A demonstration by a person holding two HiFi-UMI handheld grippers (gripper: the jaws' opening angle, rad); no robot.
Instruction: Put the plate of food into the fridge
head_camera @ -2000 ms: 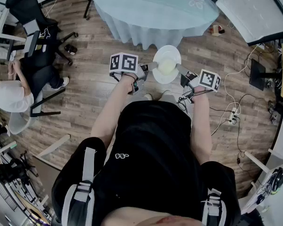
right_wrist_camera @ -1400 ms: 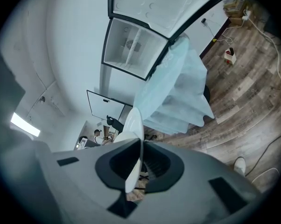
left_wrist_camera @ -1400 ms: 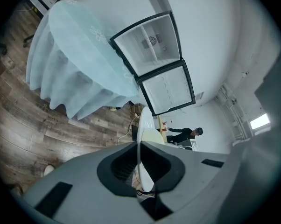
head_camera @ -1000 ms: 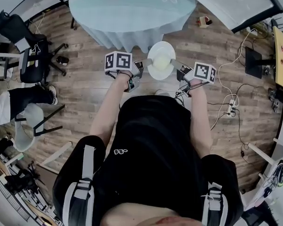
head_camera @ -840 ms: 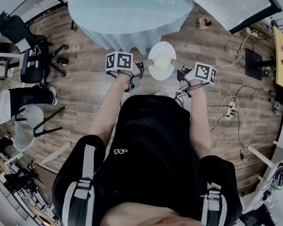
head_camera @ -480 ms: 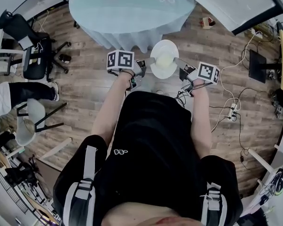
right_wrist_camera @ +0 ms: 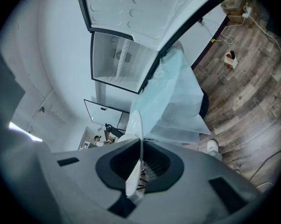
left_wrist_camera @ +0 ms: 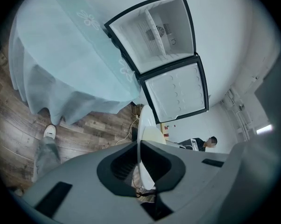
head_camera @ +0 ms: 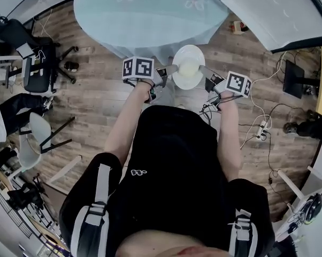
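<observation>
The left gripper (left_wrist_camera: 140,164) is clamped on the rim of the white plate (left_wrist_camera: 147,120), which runs edge-on between its pads. The right gripper (right_wrist_camera: 140,162) pinches the opposite rim the same way, jaws drawn in tight on the thin edge. In the head view the two grippers face each other with the plate between them, carried in the air in front of the person's chest and roughly level. A pale mound of food (head_camera: 189,68) sits in the middle of it.

Below the plate lies the wooden floor (head_camera: 97,95). Just ahead is a round table (head_camera: 150,9) under a light blue cloth that hangs down its side – the plate is near the table's edge but not over it. The fridge (left_wrist_camera: 152,29) stands past the table with its white compartment bare to the room and its door (left_wrist_camera: 178,92) swung wide, the inner lining facing out. The plate is outside the fridge, well apart from it.

The white black-framed panel (head_camera: 273,9) at the top right of the head view is probably that same door, though the angle leaves it unsure. A black office chair (head_camera: 27,63) stands off to the left, and a power strip (head_camera: 262,130) with cables lies on the floor to the right – another person (left_wrist_camera: 199,143) shows small in the far background of the left gripper view
</observation>
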